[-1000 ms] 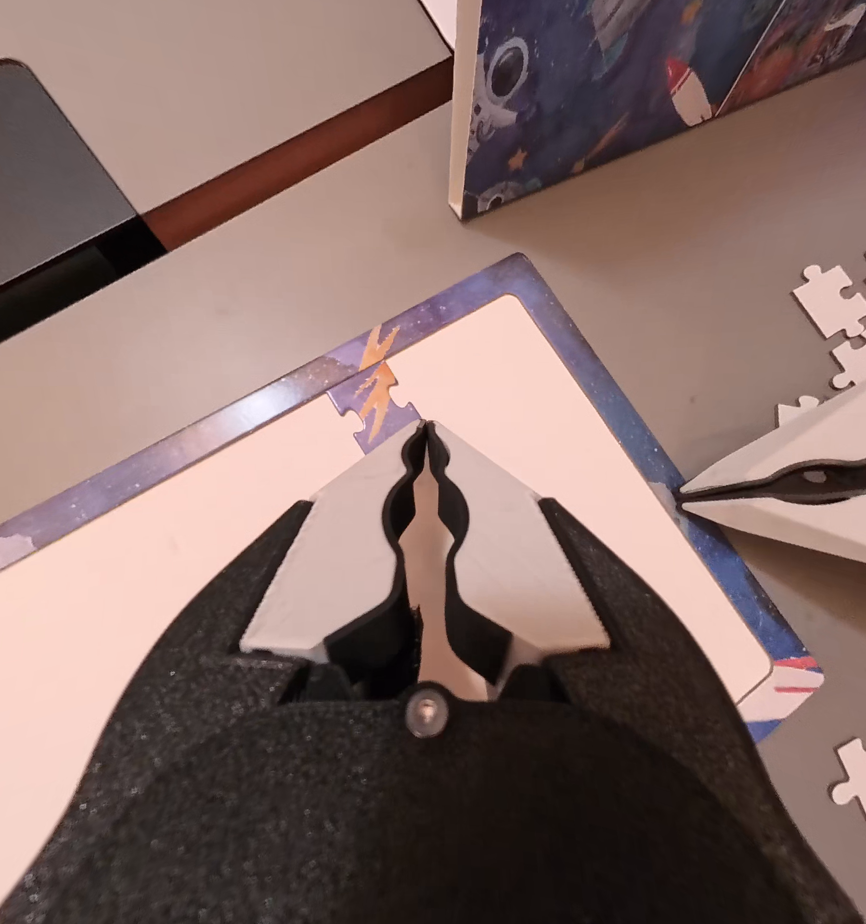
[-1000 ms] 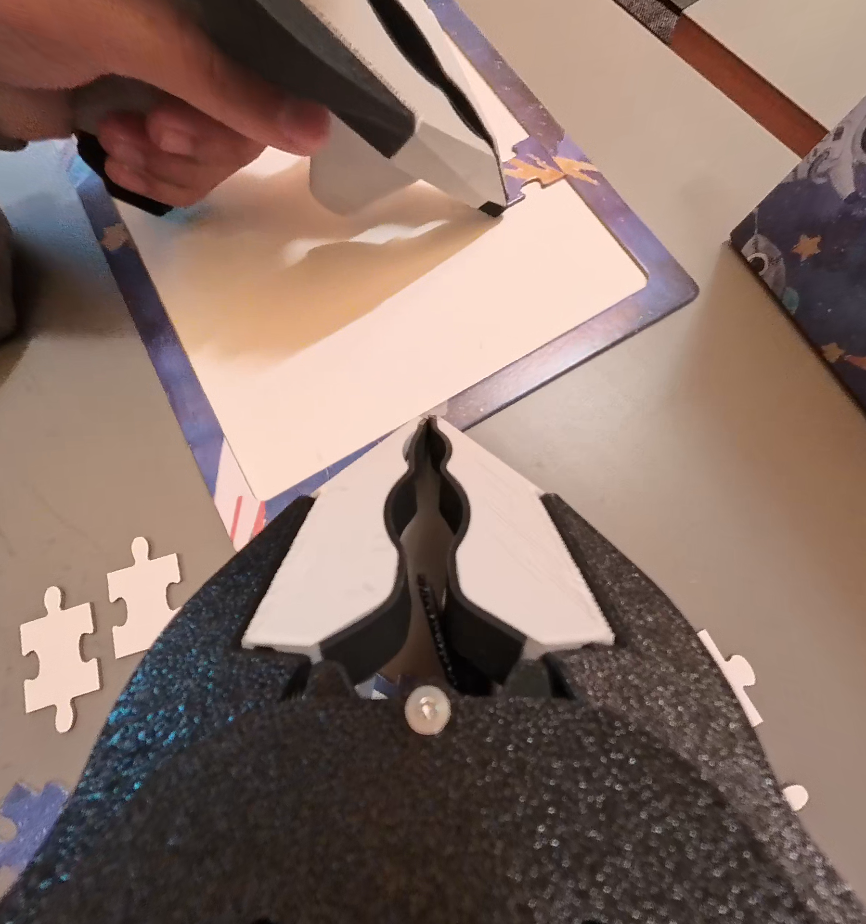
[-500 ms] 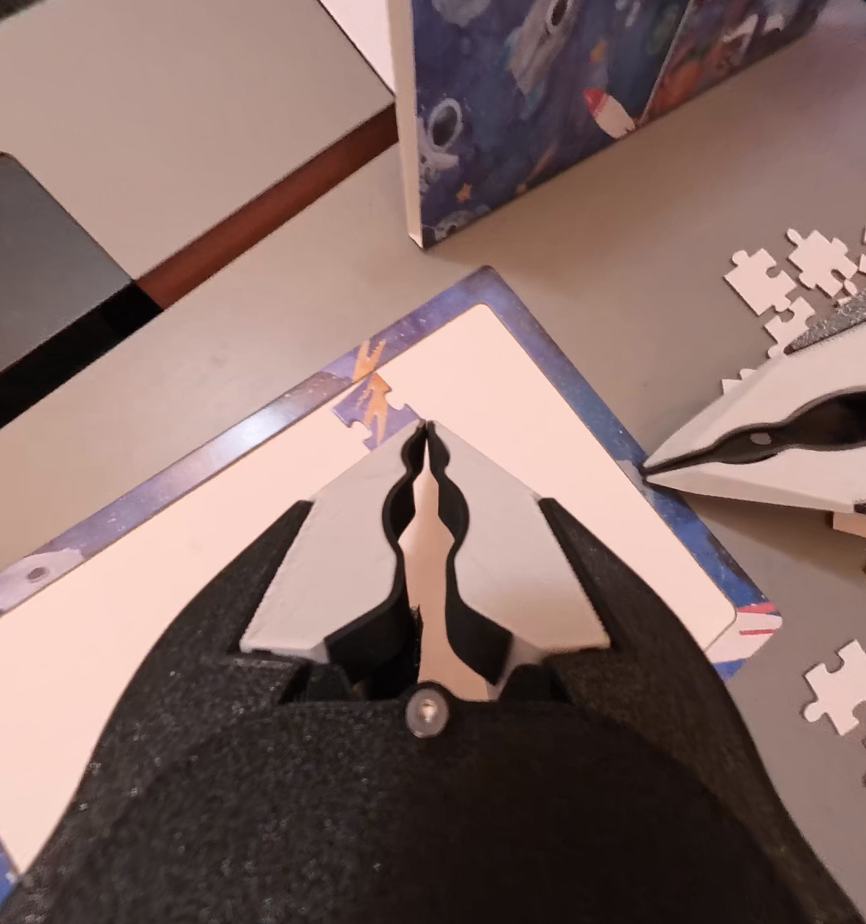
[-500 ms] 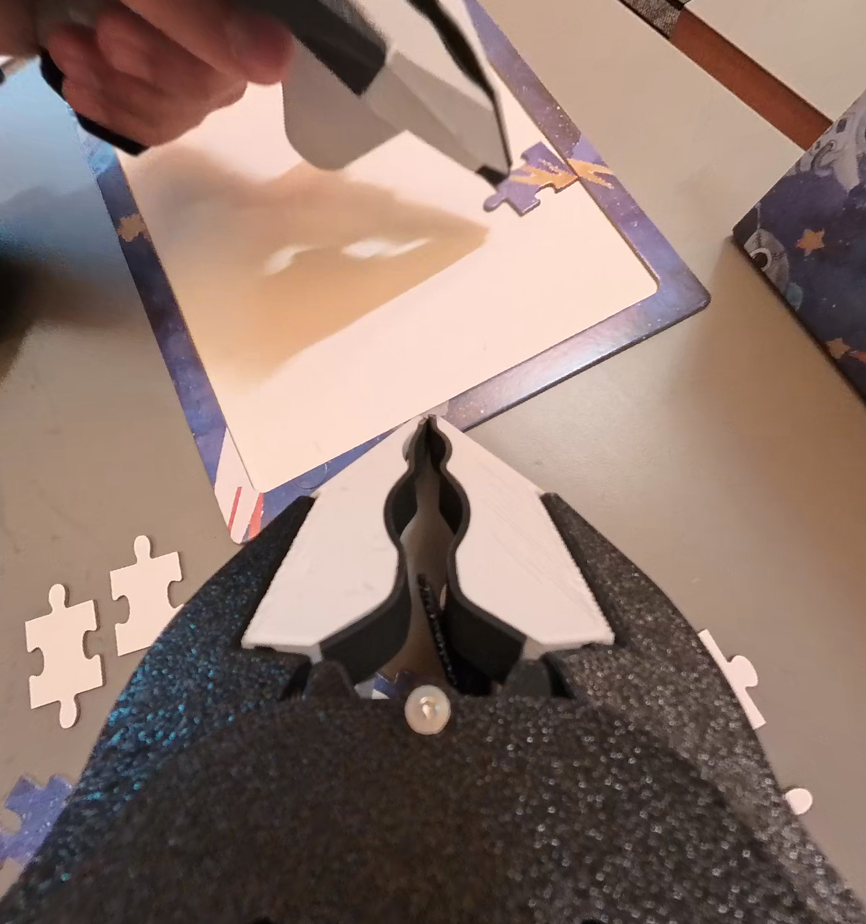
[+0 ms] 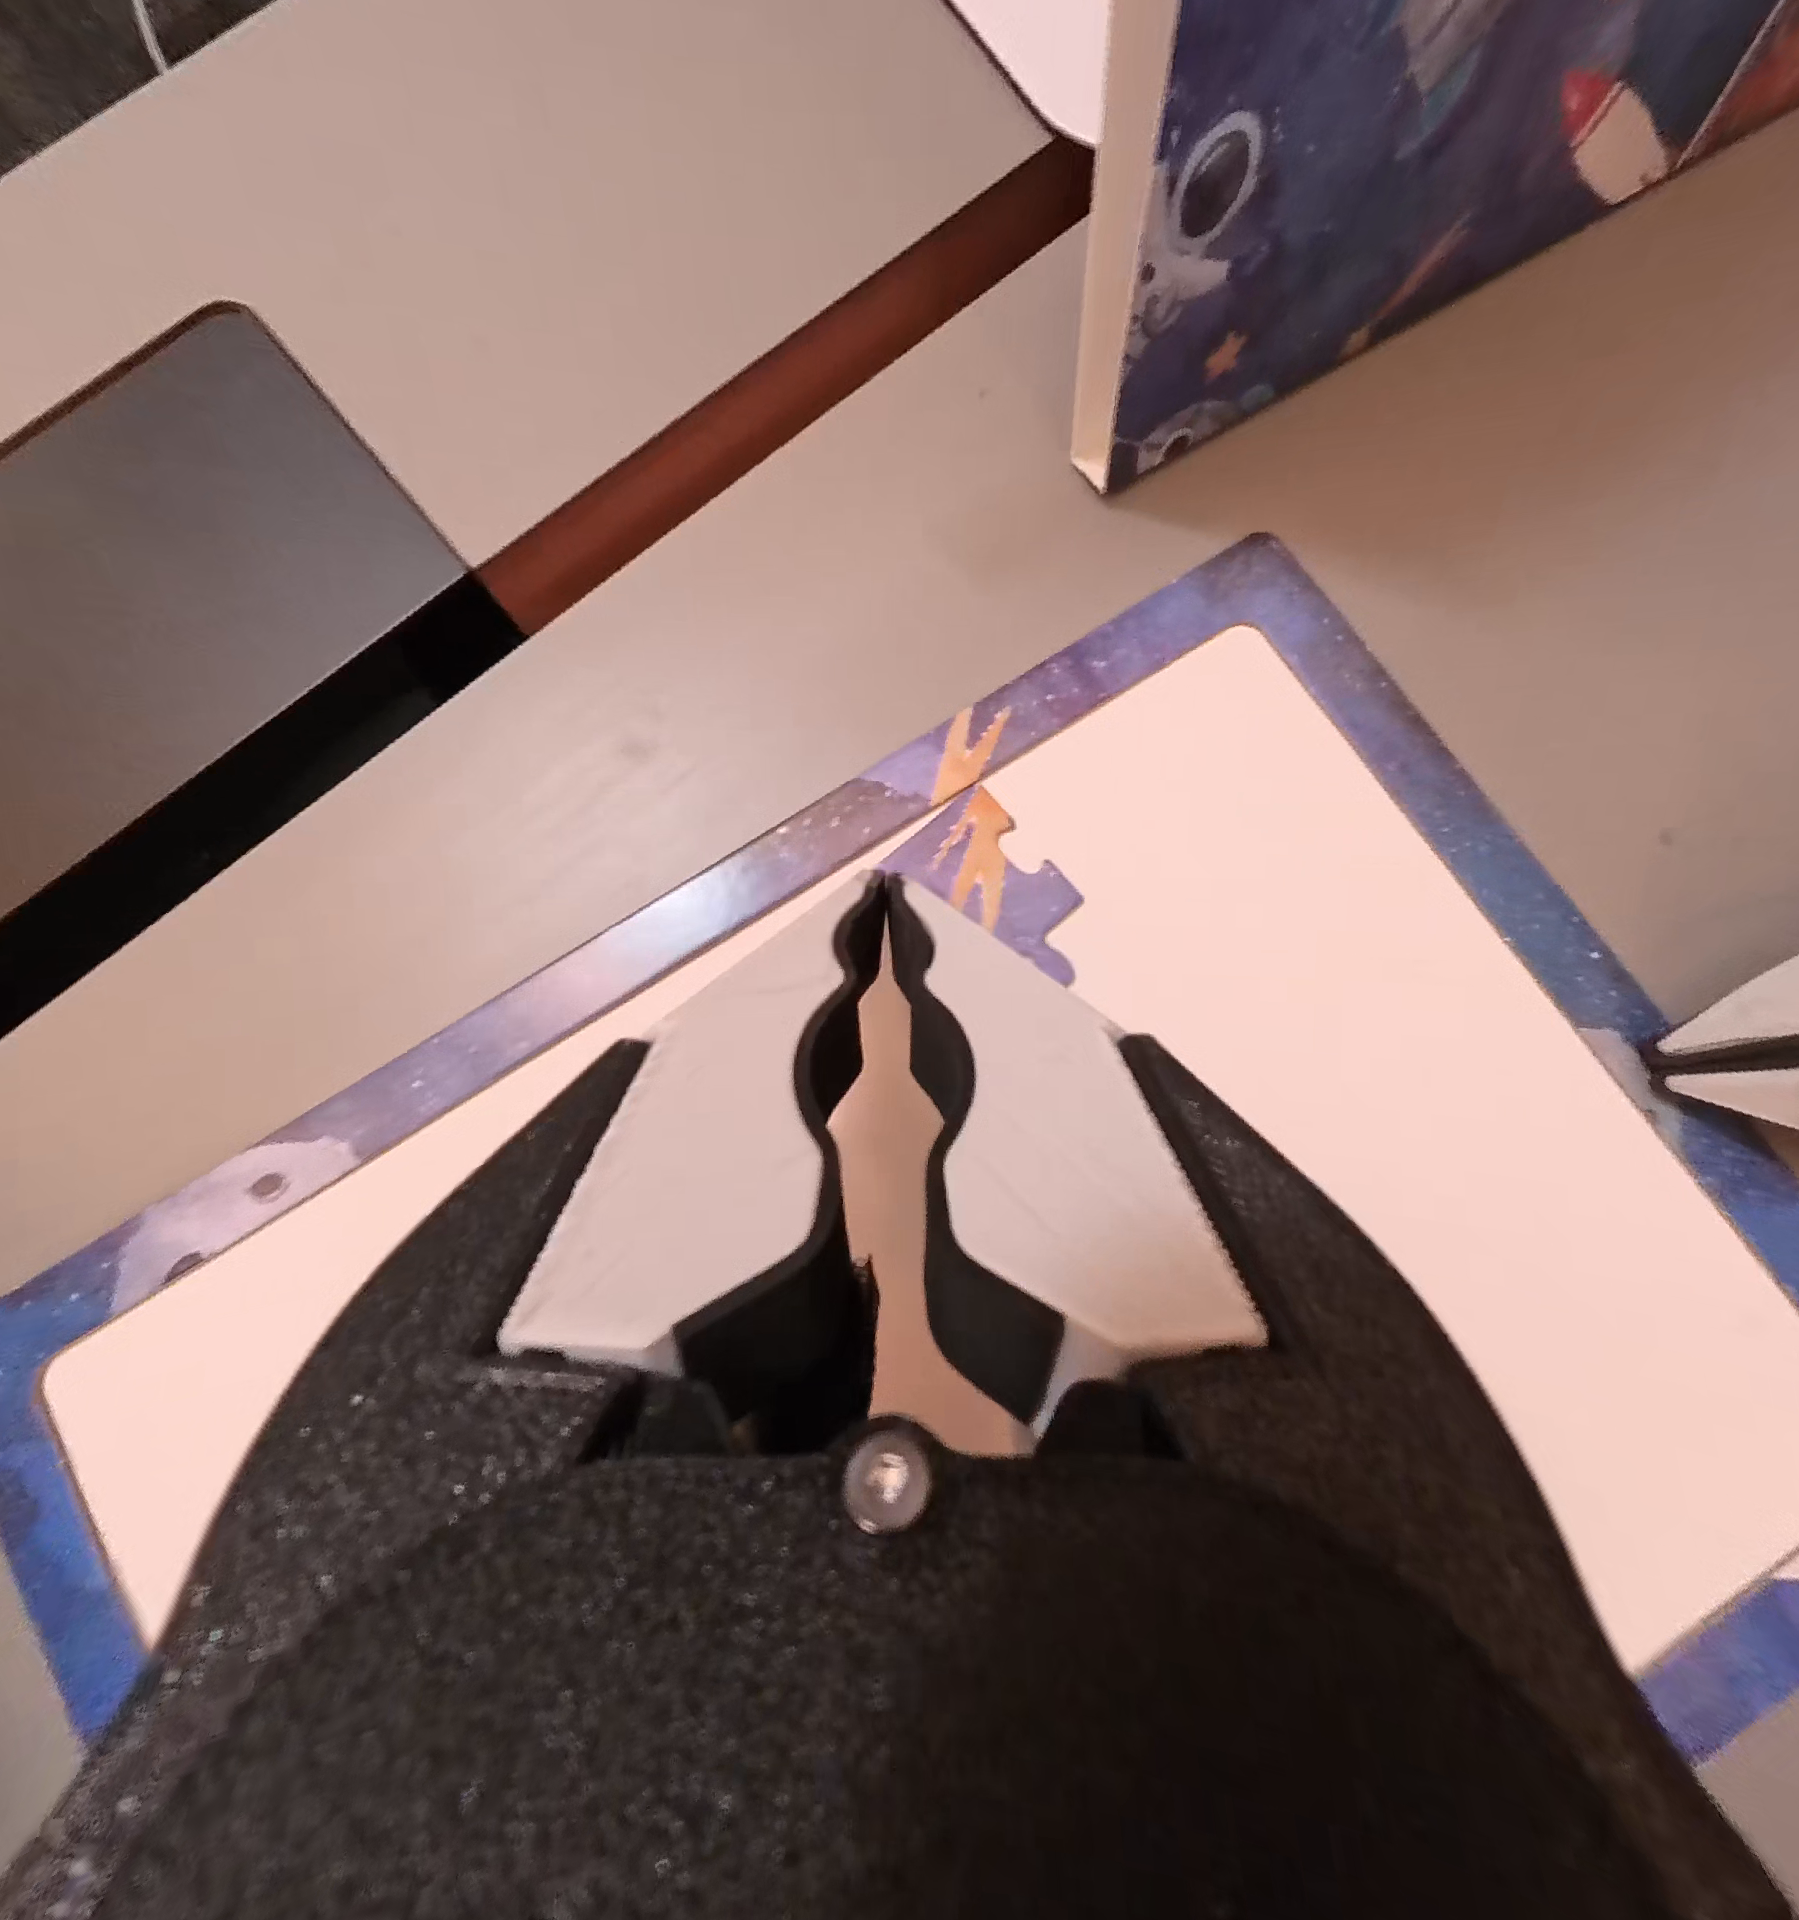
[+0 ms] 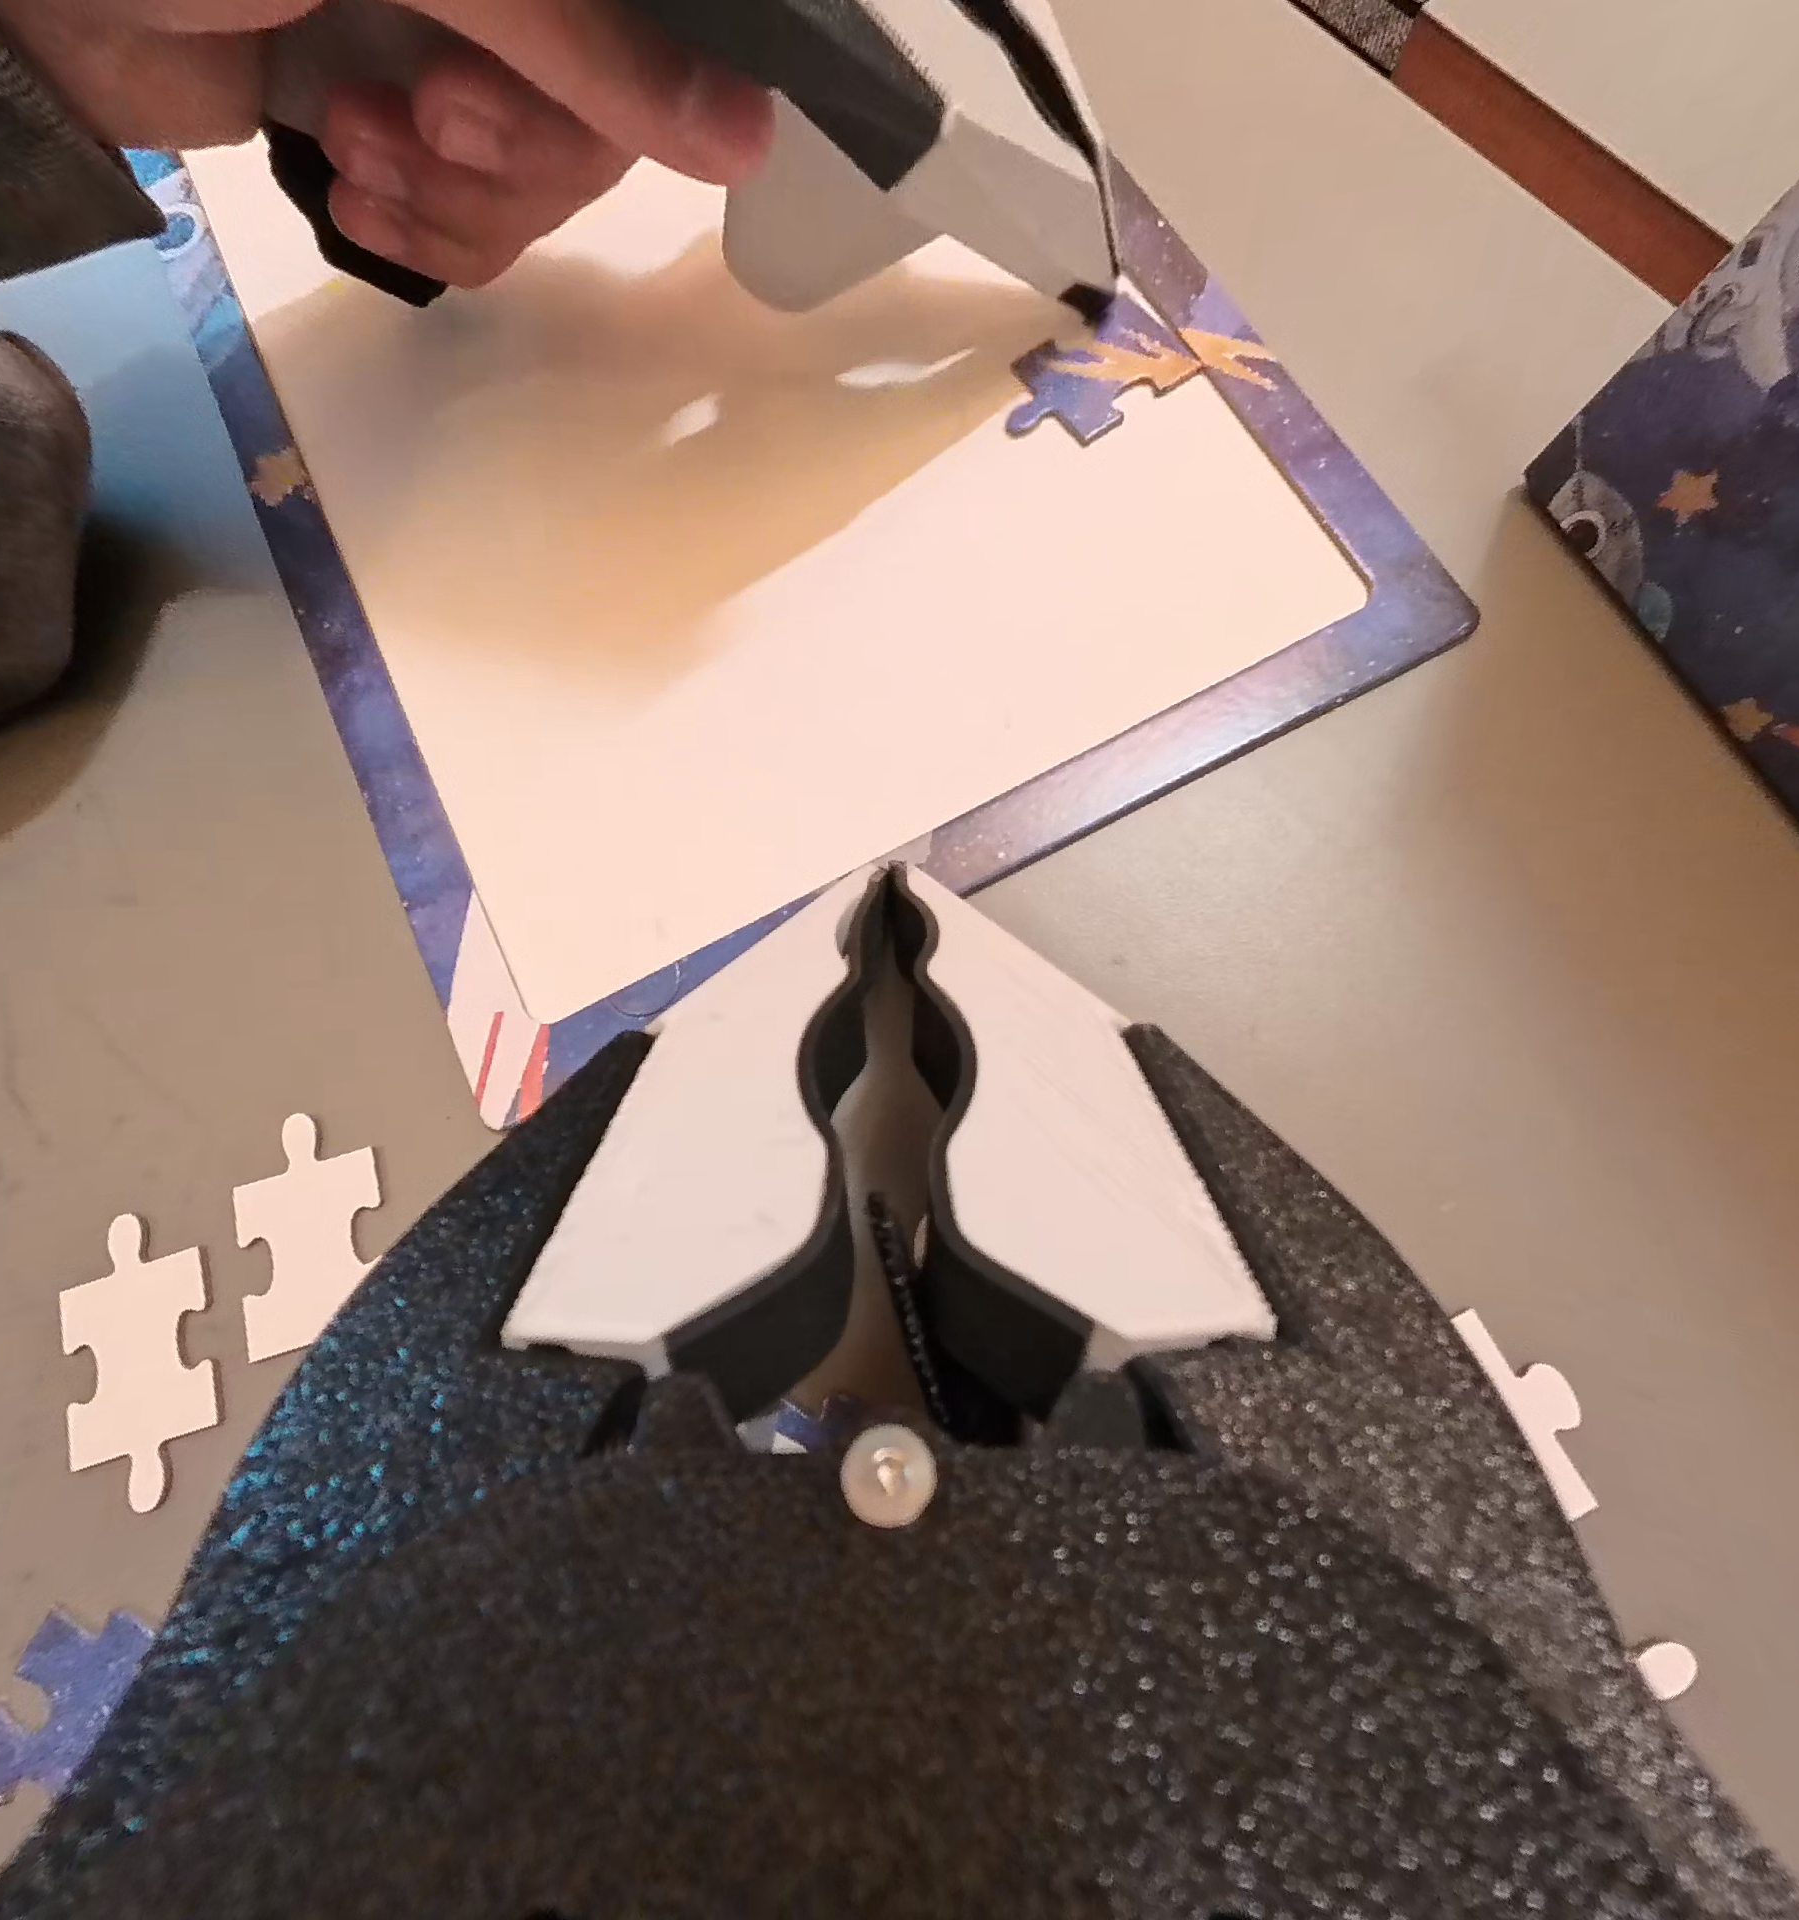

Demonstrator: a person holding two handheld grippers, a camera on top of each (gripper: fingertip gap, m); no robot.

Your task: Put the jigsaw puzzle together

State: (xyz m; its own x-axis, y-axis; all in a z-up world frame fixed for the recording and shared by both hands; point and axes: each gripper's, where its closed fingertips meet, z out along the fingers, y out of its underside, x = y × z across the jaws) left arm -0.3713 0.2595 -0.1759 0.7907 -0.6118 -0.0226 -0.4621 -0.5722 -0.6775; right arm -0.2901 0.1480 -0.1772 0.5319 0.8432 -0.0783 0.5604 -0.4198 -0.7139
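Right tongs (image 6: 890, 883): tips together, empty, over near border of blue-framed white puzzle tray (image 6: 1217, 717) on grey counter (image 6: 1394, 1039). Left tongs (image 5: 882, 883): tips together, touching blue jigsaw piece with orange streak (image 5: 988, 883), seated against tray's far border.

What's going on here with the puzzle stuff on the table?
A person is assembling a jigsaw with two handheld grippers. One blue piece already lies in the puzzle tray, against its far border. The left gripper, jaws shut, has its tip at that piece's edge. The right gripper, also shut and holding nothing, sits at the tray's near border. Loose pieces, mostly white side up, lie on the table, and the puzzle box stands beyond the tray.
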